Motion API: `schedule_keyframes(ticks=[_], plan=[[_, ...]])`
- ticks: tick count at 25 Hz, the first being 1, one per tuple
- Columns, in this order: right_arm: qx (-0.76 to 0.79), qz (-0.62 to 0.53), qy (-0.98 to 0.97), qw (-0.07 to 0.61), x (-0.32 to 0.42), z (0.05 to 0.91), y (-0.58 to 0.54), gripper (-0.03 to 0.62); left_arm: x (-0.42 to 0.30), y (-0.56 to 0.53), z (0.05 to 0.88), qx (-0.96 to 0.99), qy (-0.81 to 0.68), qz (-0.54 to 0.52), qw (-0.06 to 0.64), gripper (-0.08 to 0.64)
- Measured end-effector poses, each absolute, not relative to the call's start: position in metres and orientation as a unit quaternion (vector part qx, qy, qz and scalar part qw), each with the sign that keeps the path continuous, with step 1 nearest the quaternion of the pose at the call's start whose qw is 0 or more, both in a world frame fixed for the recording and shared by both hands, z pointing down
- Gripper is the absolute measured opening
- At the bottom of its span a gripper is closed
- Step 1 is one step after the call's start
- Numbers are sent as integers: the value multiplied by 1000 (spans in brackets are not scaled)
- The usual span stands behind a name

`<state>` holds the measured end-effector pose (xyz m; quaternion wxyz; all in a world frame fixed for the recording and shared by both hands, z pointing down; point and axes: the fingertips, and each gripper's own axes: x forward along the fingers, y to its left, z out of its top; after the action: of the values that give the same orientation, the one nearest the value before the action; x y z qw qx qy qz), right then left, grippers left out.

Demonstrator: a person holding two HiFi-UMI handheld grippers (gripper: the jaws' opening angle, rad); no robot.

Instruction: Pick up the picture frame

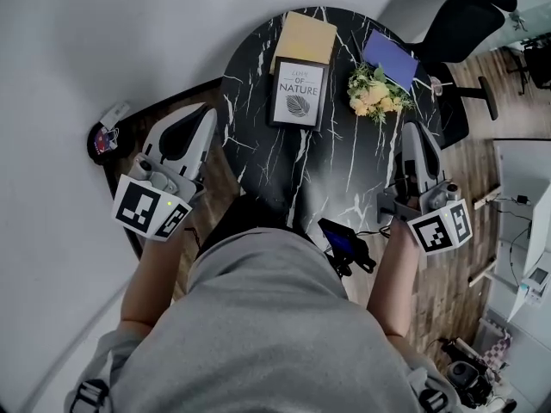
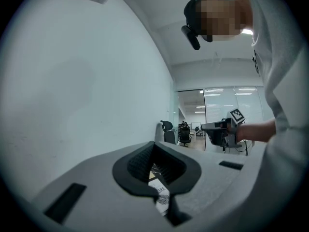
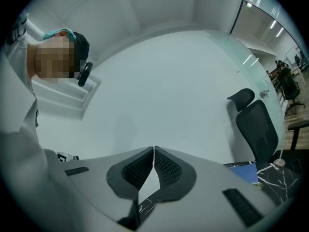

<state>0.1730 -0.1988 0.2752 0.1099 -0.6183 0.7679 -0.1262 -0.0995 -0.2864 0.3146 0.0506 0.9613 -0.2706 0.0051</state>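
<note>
Starting far left: a small red-and-blue item (image 1: 105,138) sits on the floor by the wall, too small to identify. Left tongs (image 1: 207,110) are held out past the desk's left edge, over the floor. Their tips are closed together with nothing gripped. The left gripper view shows the pads meeting at the tip, with a sliver of the frame's print visible through the gap beneath.

The round black marble desk (image 1: 258,170) fills the middle. The picture frame (image 1: 298,93) is at the desk's far centre, with NATURE lettering and a leaf print, well apart from both tongs. Its far edge overlaps a tan notebook (image 1: 304,39). Flat or propped, cannot tell from above.

A black handheld device (image 1: 344,243) with a cable is at the desk's near edge, by the person's grey shirt (image 1: 267,334). A flower bunch (image 1: 375,95) lies just right of the frame, overlapping the near corner of a blue book (image 1: 389,57).

Right tongs (image 1: 411,129) are at the desk's right edge, near the flowers, tips pressed together and empty. A black office chair (image 1: 469,20) stands far right beyond the desk on the wood floor (image 1: 448,265).
</note>
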Motion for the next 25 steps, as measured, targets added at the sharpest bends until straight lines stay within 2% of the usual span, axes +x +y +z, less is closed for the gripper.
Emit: schedule_keyframes(ticks=[25], plan=[[-608,-166,770,104,182,317,-214,27,-85,-295,342,957,-278,25,74,6]])
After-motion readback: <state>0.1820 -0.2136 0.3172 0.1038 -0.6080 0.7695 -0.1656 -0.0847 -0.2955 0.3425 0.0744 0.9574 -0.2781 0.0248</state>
